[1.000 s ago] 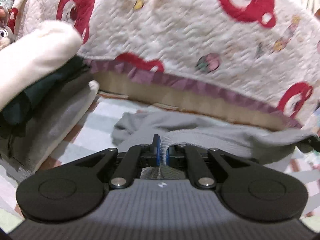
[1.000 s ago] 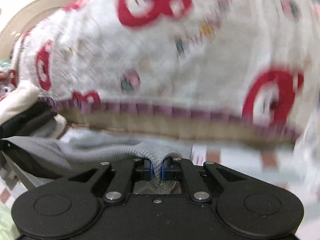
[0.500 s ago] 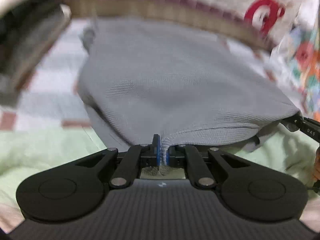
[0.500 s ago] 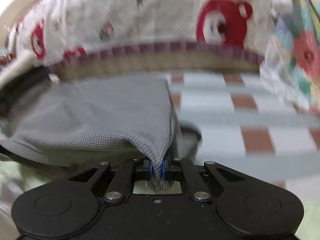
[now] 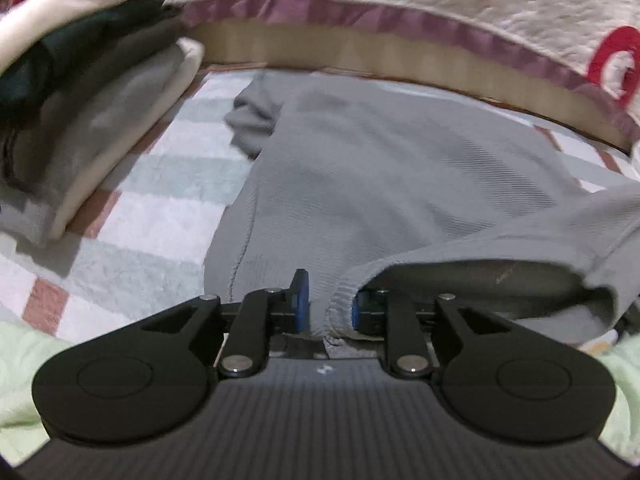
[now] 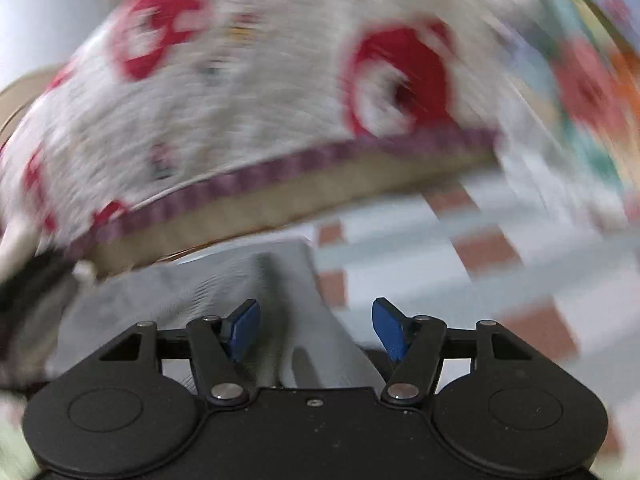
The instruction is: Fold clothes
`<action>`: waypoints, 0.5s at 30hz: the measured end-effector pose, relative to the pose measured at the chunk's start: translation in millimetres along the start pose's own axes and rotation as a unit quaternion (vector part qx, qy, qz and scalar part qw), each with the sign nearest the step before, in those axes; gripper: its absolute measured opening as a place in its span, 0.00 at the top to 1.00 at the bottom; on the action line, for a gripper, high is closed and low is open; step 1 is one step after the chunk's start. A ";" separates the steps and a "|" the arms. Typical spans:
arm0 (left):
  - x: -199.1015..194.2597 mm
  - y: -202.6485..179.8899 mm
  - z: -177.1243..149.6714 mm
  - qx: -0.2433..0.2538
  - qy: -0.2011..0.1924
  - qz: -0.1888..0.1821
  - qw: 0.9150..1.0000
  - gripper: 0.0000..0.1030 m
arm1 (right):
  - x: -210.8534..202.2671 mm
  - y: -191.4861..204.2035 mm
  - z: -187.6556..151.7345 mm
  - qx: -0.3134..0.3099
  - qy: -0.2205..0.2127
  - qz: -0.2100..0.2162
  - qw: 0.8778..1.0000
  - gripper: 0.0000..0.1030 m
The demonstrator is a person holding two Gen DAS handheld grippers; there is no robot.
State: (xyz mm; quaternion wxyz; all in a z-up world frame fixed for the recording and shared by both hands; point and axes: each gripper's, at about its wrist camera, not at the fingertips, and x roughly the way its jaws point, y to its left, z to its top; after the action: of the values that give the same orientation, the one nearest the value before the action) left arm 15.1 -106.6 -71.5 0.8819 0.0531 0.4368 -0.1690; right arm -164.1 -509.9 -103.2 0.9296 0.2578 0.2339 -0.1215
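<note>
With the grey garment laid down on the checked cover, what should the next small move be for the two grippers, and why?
Probably draw both grippers back off the hem. The grey garment lies spread on the checked cover. The right gripper is opening and its pads stand clear of the cloth; the left gripper is opening too, though the ribbed hem sits between its pads.

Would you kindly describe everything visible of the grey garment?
The grey garment looks like a ribbed knit, folded over and lying flat on the checked blanket, beside a stack of folded clothes. Its near hem sits between the blue pads of the left tool, whose jaws are opening. The right tool is also opening, its pads clear of the cloth.
</note>
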 end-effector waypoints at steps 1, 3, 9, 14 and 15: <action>2.5 -0.1 -3.3 -0.002 0.001 -0.007 1.000 0.81 | 0.9 -9.5 -2.0 0.036 0.023 0.008 0.999 0.34; 5.4 -1.1 -10.2 -0.002 0.003 -0.014 1.000 0.81 | 0.6 -26.8 -7.9 0.103 0.061 0.018 0.993 0.34; 2.3 0.5 -20.4 -0.002 0.003 -0.011 1.000 0.80 | -9.3 -40.8 -28.0 0.195 0.109 0.024 0.974 0.33; 5.5 3.6 -19.4 0.005 -0.003 0.003 1.000 0.66 | -5.3 4.8 -22.5 -0.041 0.083 0.012 0.996 0.35; 7.2 3.9 -19.0 0.008 -0.003 0.000 1.000 0.66 | -2.7 11.9 -28.3 -0.095 0.062 0.007 0.994 0.35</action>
State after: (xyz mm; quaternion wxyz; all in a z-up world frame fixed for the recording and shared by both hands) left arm 6.2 -100.2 -89.1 0.8830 0.0591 0.4326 -0.1724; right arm -172.9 -484.4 -118.2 0.9342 0.1775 0.3000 -0.0759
